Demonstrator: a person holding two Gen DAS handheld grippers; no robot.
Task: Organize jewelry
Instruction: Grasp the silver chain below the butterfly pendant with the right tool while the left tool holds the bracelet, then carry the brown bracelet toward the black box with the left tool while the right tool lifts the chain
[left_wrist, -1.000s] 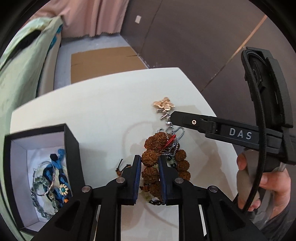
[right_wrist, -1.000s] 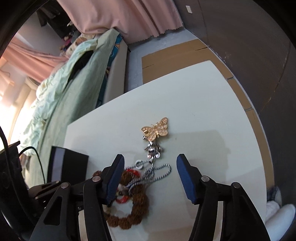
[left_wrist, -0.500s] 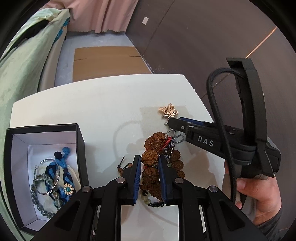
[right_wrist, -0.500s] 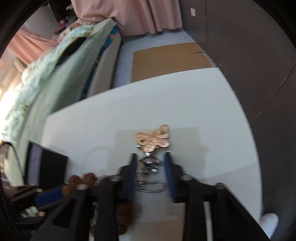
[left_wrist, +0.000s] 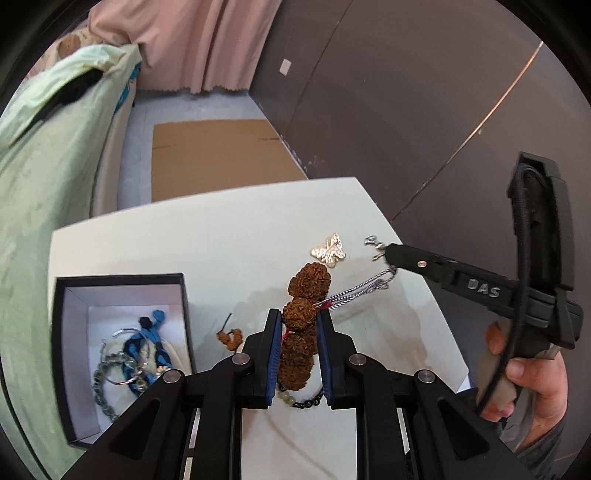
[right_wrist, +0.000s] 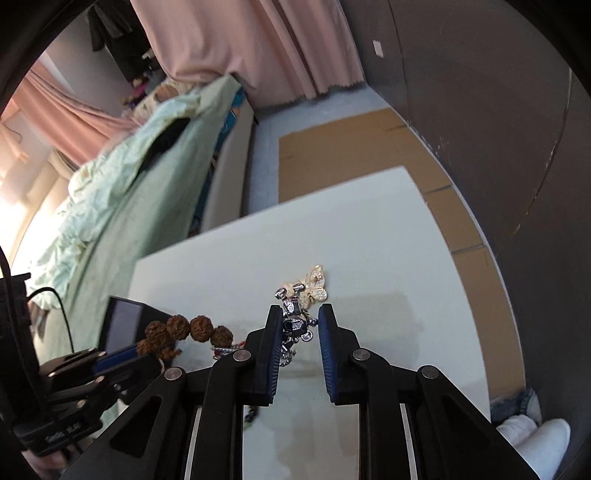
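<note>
**Tangle of beads and chain lifted between two grippers**

Beads first: the left gripper (left_wrist: 297, 328) has its blue pads closed on the brown seed-bead bracelet (left_wrist: 308, 282), whose rough round beads stand up between the fingers and rise above the fingertips, with more of the string hanging below them over the white table (left_wrist: 207, 251). A red thread and a silver chain (left_wrist: 360, 290) run taut from those beads across to the right gripper (right_wrist: 297, 325), whose jaws have just been closing and now pinch a silver charm (right_wrist: 293, 325) at the chain's far end. So the two pieces are caught in each other, stretched between both grippers above the table.

Just beyond the charm a gold butterfly brooch (left_wrist: 328, 253) lies flat on the table, apart from the chain. A small brown bead scrap with a dark cord (left_wrist: 229, 334) rests on the table between the left fingers and the black jewelry box (left_wrist: 122, 278). The box sits open at the left near corner of the table, its white inside holding a blue braided piece, metal rings and a grey-green bead string. Small pale and black beads (left_wrist: 301, 400) lie under the left gripper's fingers.

A hand (left_wrist: 532, 384) grips the right gripper's handle at the table's right edge. Beyond the table are a flat cardboard sheet (left_wrist: 218, 158) on the floor, a pale green bedcover (left_wrist: 44, 177), a pink curtain (left_wrist: 192, 44) and a dark wall.
</note>
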